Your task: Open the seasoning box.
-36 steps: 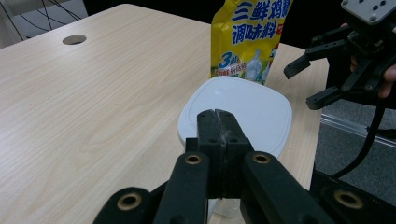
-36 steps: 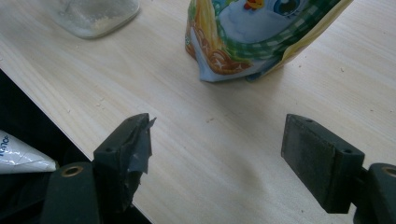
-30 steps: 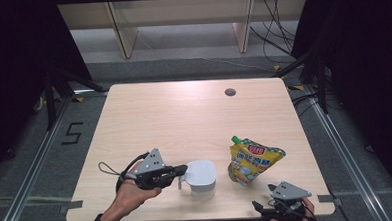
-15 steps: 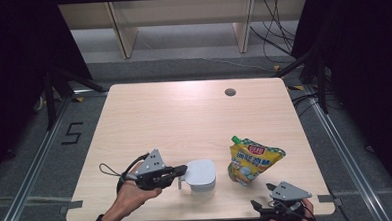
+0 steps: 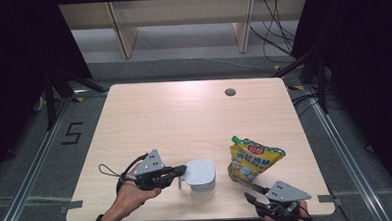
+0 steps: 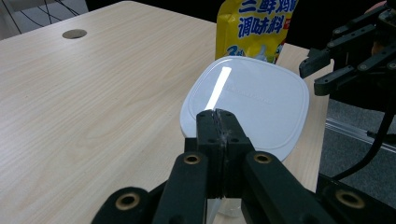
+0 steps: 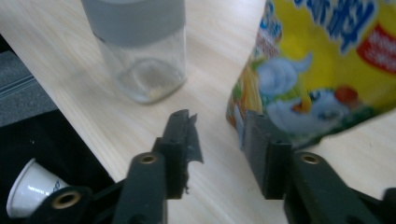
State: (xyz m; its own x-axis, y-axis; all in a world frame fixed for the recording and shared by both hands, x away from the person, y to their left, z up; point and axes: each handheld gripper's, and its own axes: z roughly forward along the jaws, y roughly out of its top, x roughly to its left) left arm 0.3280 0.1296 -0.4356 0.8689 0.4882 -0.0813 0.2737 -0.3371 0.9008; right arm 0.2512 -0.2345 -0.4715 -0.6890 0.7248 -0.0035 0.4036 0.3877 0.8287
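A clear jar with a grey band and a white lid (image 5: 201, 174) stands upright near the front edge of the wooden table (image 5: 184, 116), and everything else sits around it. The left gripper (image 5: 179, 170) reaches the jar from its left, jaws pressed together on the near edge of the lid, which the left gripper view shows as a flat rounded white square. Just to the jar's right, close but apart, a yellow seasoning pouch (image 5: 252, 159) stands with its spout up. The right gripper (image 5: 248, 194) lies in front of the pouch, to the jar's right; its jaws have just been closing, yet stand apart with bare table between them, the pouch's lower corner just beyond one jaw.
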